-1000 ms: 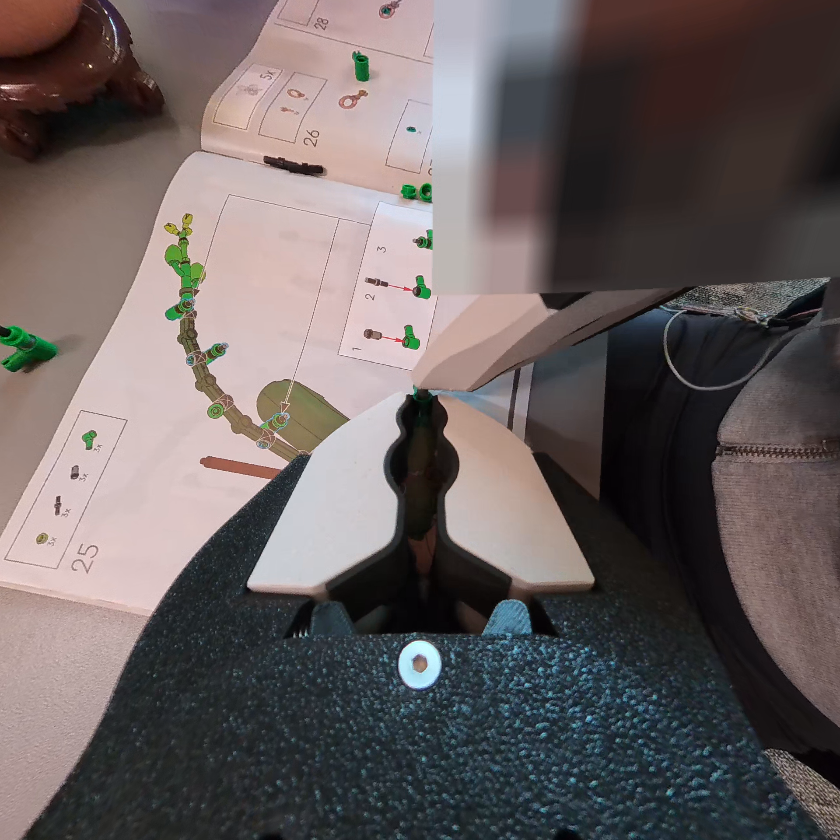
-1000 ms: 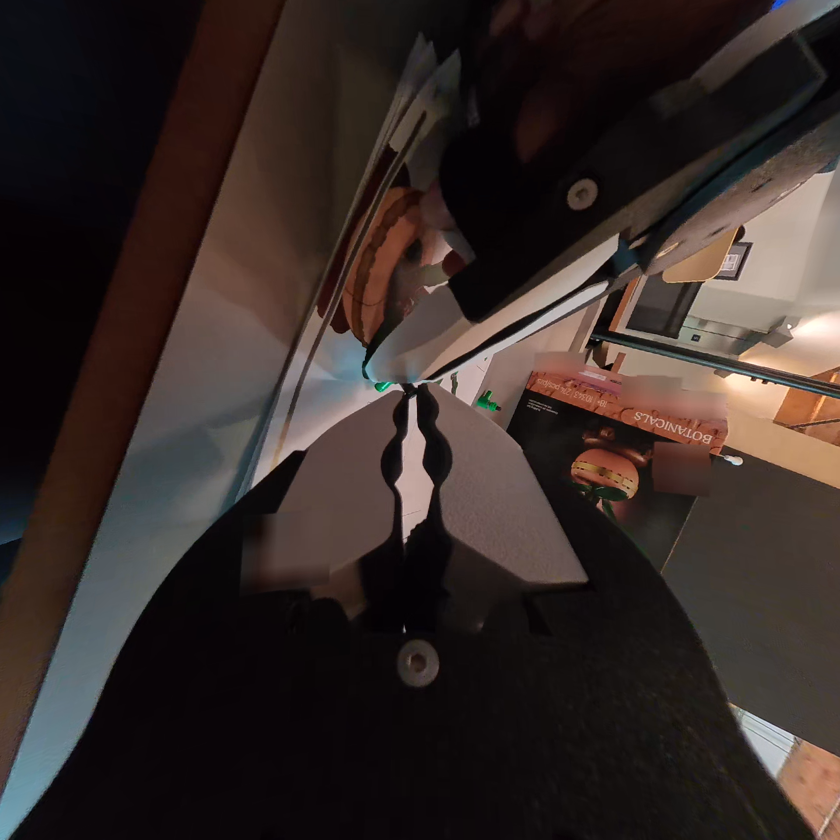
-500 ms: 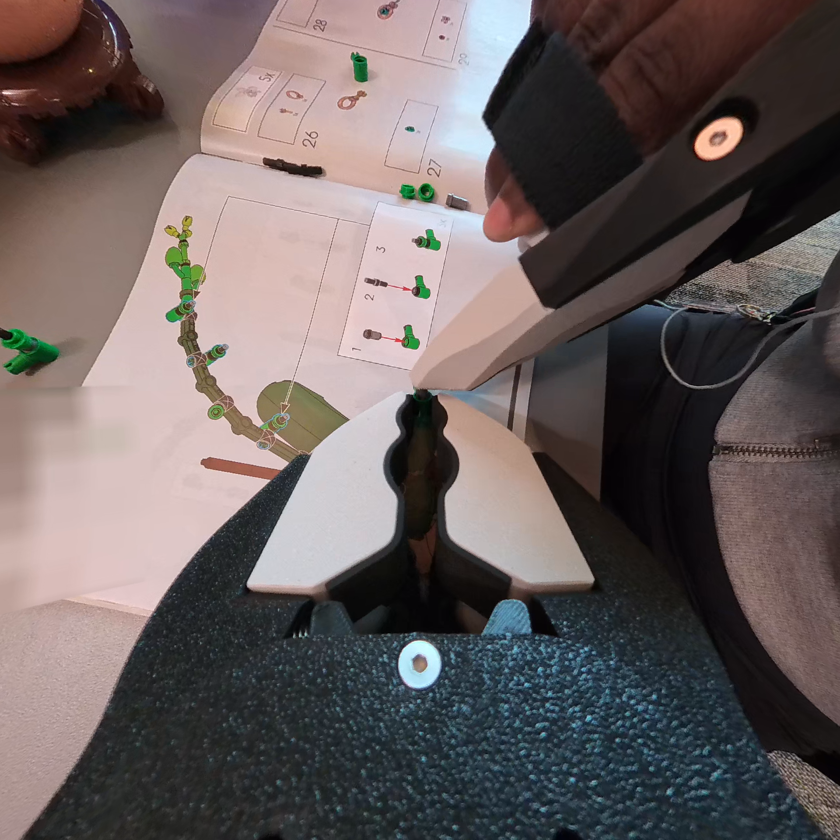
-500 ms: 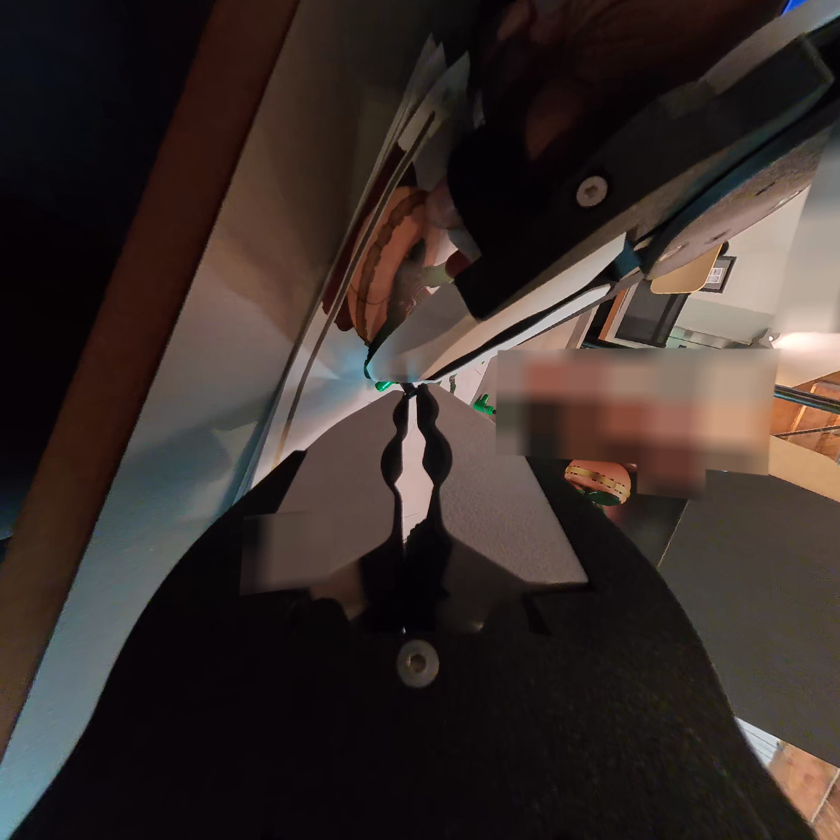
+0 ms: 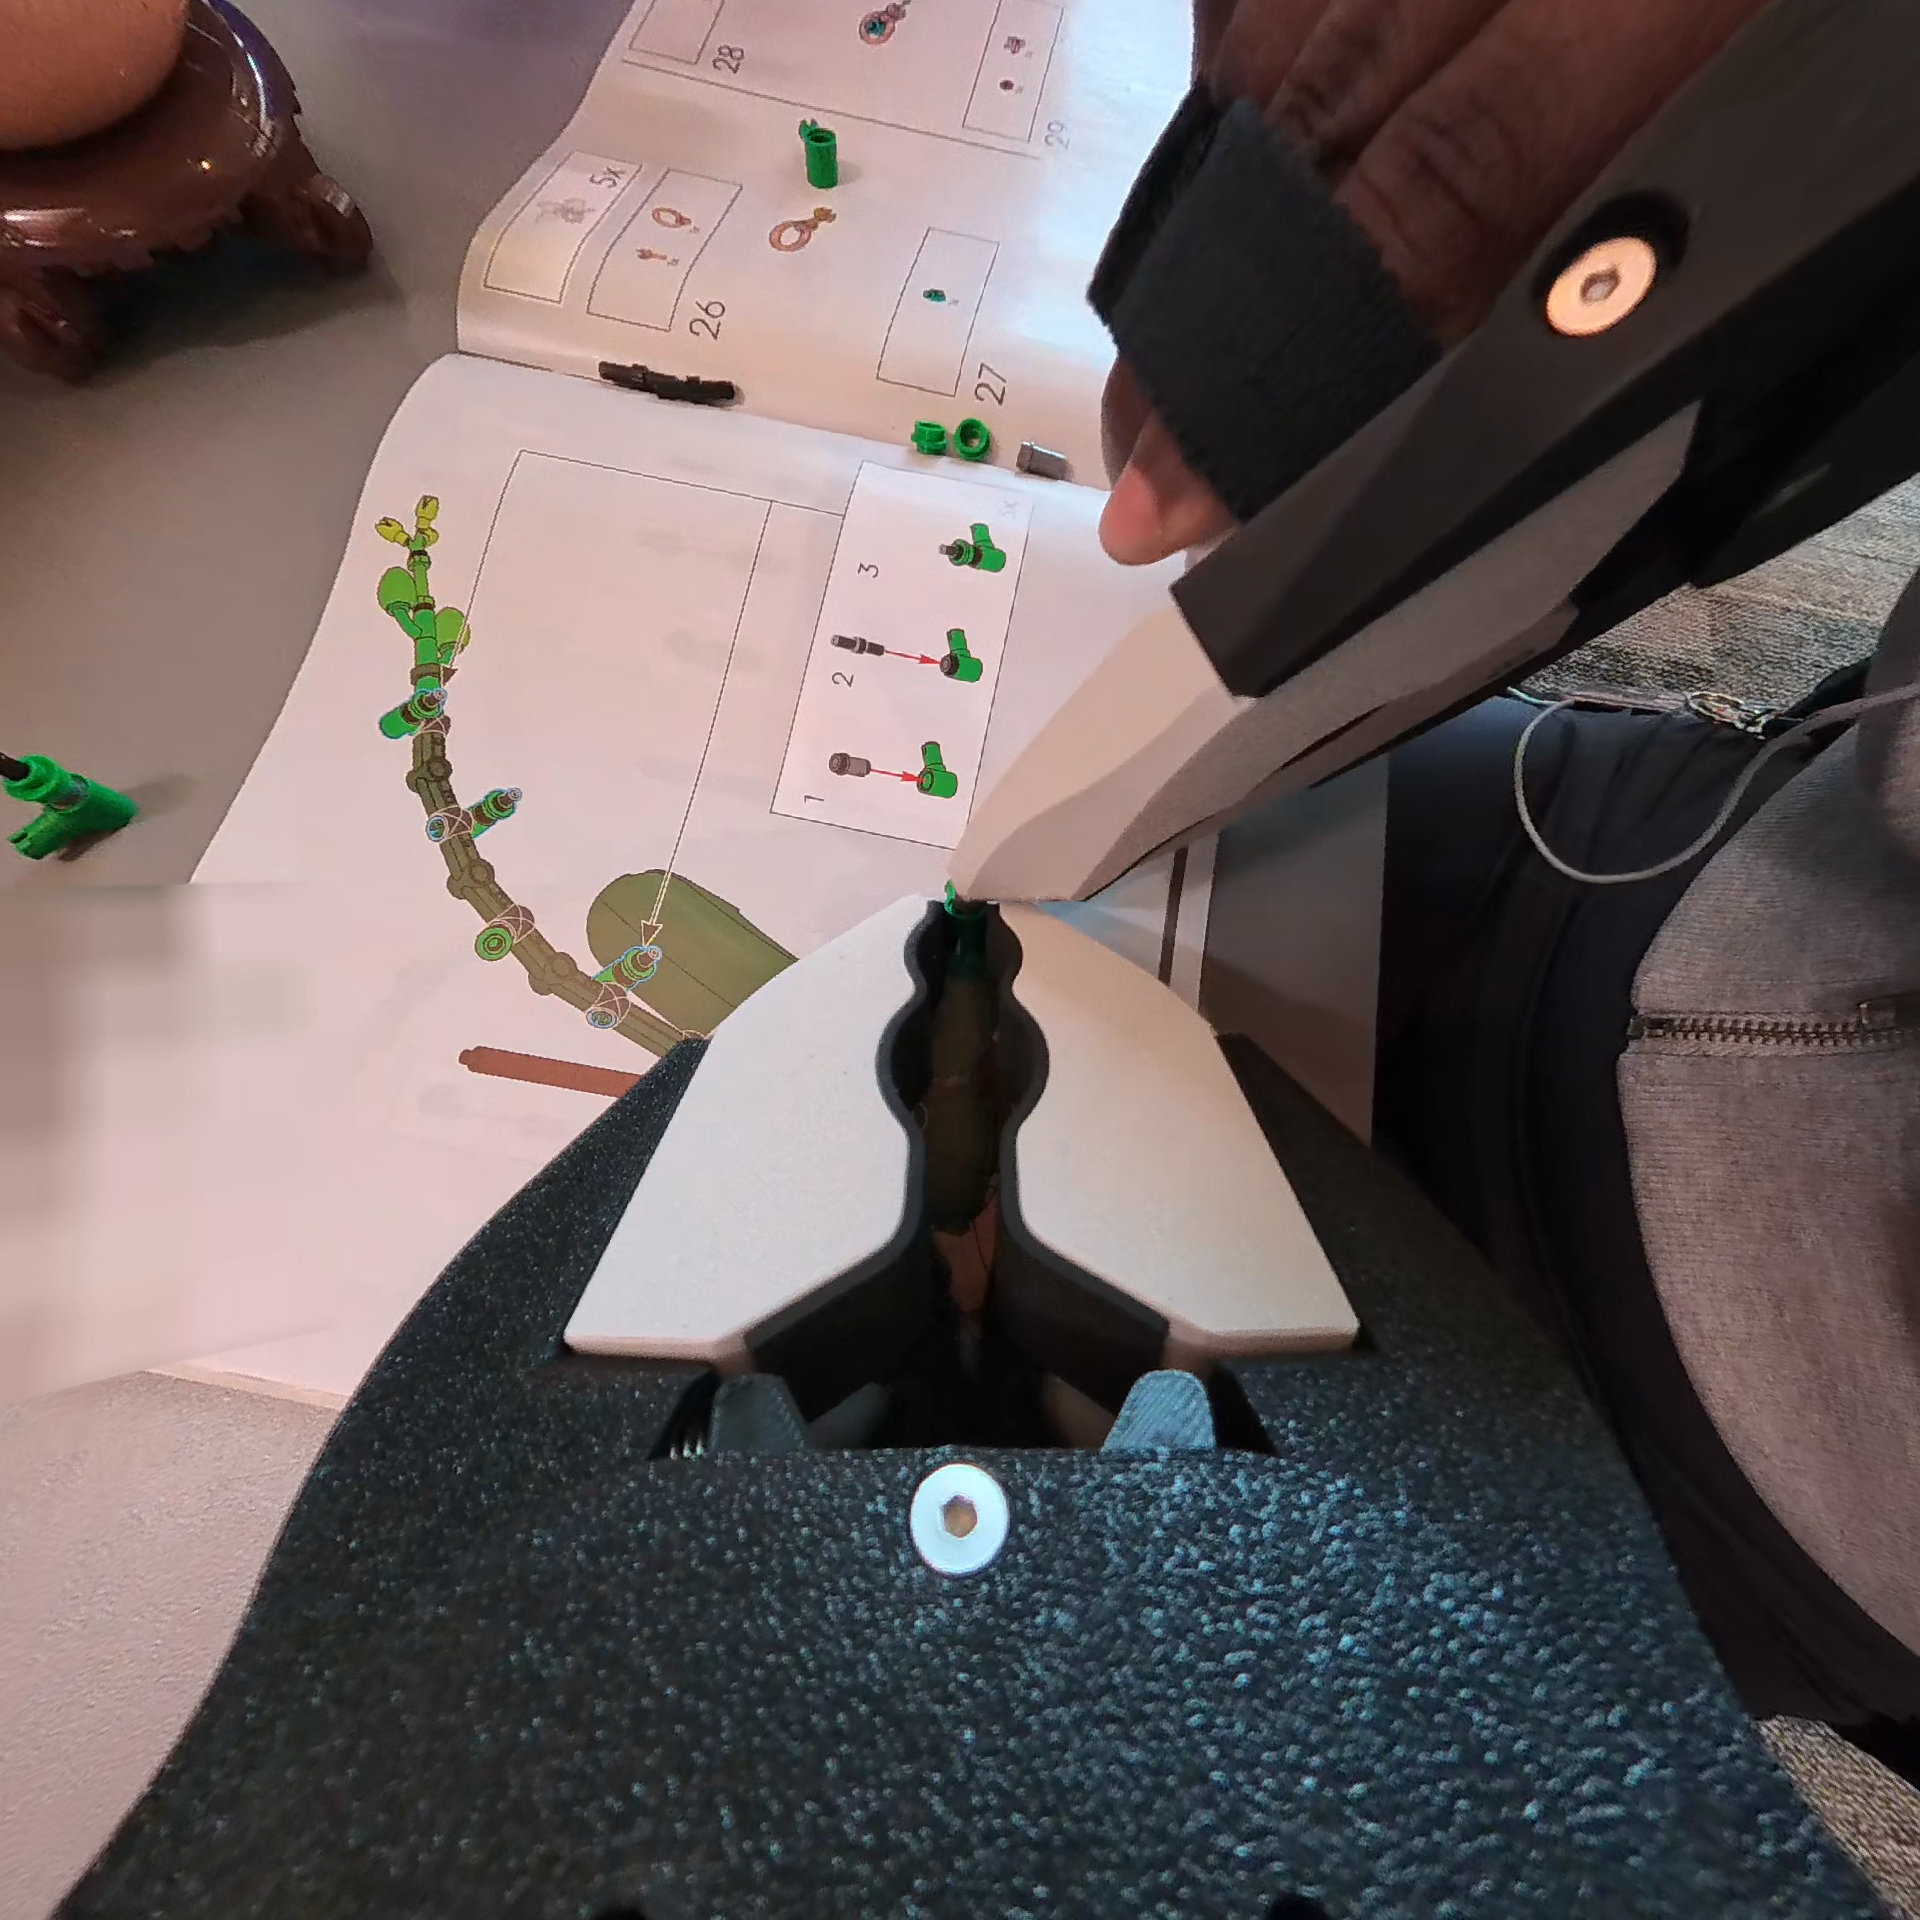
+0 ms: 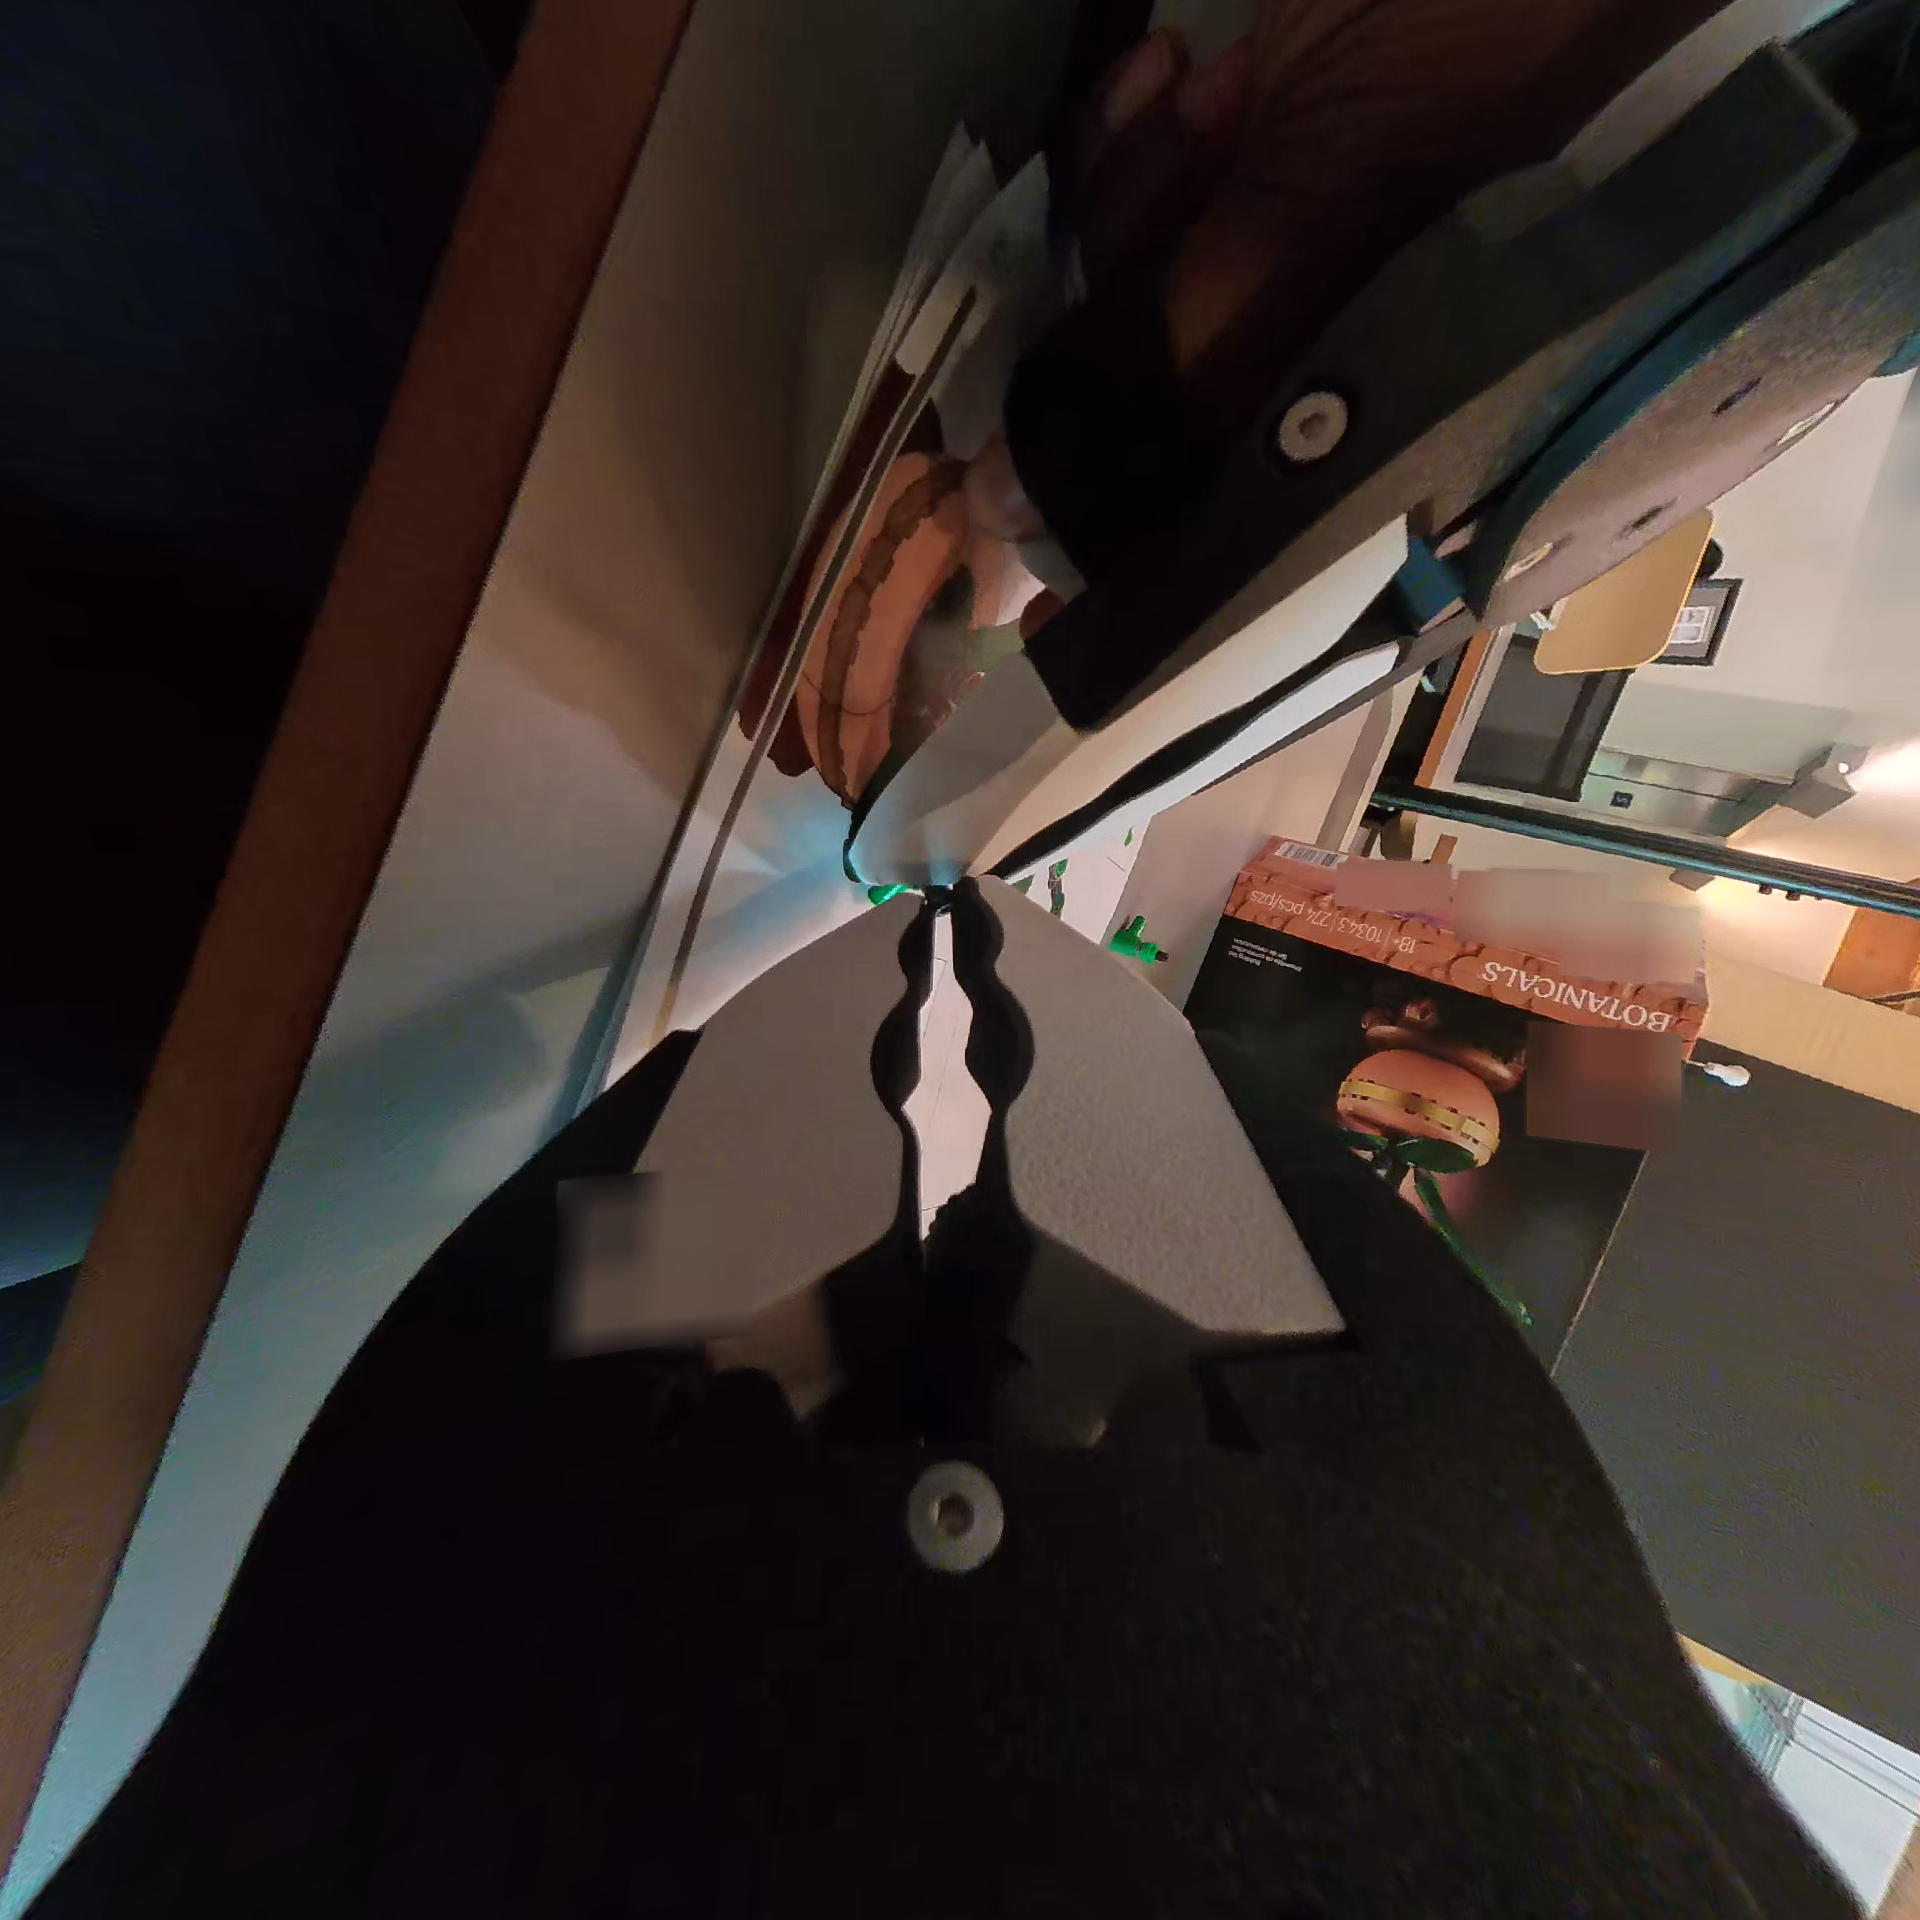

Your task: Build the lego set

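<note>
Item 1, nearest: my left gripper (image 5: 964, 912), pale matte fingers on a black pebbled body. Its tongs are clenched on a small green connector piece (image 5: 962, 920), a glossy plastic stub that pokes out at the fingertips. A darker olive length runs back between the fingers towards me, so the long axis lies along 12–6 o'clock and the green end points to 12.

Item 2: my right gripper (image 5: 971, 878), coming in from 2 o'clock in the left wrist view, a wedge-shaped pale finger under a black housing with a silver screw. Its tip touches the green stub. In its own view (image 6: 948, 891) the tongs are pinched together on a tiny dark pin at the tips, and the green piece shows just left of them. What the pin is, I cannot tell.

Item 3: a hand (image 5: 1340, 187) with a black knit cuff, gripping the right tool at 1 o'clock.

Item 4: an open instruction booklet (image 5: 644, 582), smooth white paper, flat on a grey table (image 5: 125, 540), from 9 to 12 o'clock.

Item 5: loose parts on the booklet: two green rings (image 5: 951, 438), a small grey cylinder (image 5: 1042, 458), a black ribbed bar (image 5: 670, 380) and an upright green tube (image 5: 819, 154).

Item 6: a green elbow assembly (image 5: 62, 805) on the table at 9 o'clock.

Item 7: a dark brown glossy carved stand (image 5: 156, 208) at 11 o'clock.

Item 8, far, in the right view: a printed cardboard box (image 6: 1455, 1049) at 3 o'clock.
</note>
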The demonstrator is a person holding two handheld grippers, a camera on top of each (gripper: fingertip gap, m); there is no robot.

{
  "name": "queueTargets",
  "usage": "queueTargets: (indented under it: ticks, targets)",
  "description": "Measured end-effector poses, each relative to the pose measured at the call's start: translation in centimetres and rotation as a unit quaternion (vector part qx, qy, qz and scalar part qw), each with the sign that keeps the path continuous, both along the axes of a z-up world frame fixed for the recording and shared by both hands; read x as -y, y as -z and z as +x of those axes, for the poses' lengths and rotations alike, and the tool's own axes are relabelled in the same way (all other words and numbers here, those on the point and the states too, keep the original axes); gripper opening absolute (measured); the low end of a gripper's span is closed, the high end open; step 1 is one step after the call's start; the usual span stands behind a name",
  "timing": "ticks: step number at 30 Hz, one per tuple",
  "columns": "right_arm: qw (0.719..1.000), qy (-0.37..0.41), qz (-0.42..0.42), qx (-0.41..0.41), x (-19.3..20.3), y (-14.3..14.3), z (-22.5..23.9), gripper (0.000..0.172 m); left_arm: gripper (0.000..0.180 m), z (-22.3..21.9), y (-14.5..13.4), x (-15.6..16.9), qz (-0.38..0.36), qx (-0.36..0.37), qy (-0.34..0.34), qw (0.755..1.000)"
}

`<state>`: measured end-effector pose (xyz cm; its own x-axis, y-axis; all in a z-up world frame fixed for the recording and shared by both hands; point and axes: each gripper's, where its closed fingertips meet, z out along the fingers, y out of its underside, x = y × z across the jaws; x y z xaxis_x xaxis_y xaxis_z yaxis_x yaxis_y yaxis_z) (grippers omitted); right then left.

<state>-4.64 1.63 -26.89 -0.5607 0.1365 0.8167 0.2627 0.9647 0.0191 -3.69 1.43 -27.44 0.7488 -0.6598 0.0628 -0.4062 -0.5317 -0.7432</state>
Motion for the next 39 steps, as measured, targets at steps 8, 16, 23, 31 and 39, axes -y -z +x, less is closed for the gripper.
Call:
queueTargets:
  ticks: [8,16,23,31,39]
  targets:
    - [0.998,-0.005,-0.054,0.015,0.1,-0.2,-0.1,0.002,0.006,0.1,0.0,0.1,0.005,-0.005,0.009,1.000]
    - [0.943,0.085,-0.317,0.063,-1.8,-1.6,0.9,0.004,0.006,0.2,0.0,0.1,0.012,-0.010,0.020,1.000]
    - [0.827,0.099,-0.540,0.119,0.0,-1.1,0.8,0.000,0.006,0.2,0.0,0.2,0.015,-0.013,0.023,1.000]
    - [0.828,0.107,-0.536,0.121,0.3,-0.7,0.3,0.000,0.006,0.2,0.0,0.2,0.018,-0.017,0.025,0.999]
    - [0.834,0.110,-0.526,0.127,0.4,-0.4,0.2,0.000,0.007,0.2,0.0,0.2,0.018,-0.017,0.027,0.999]
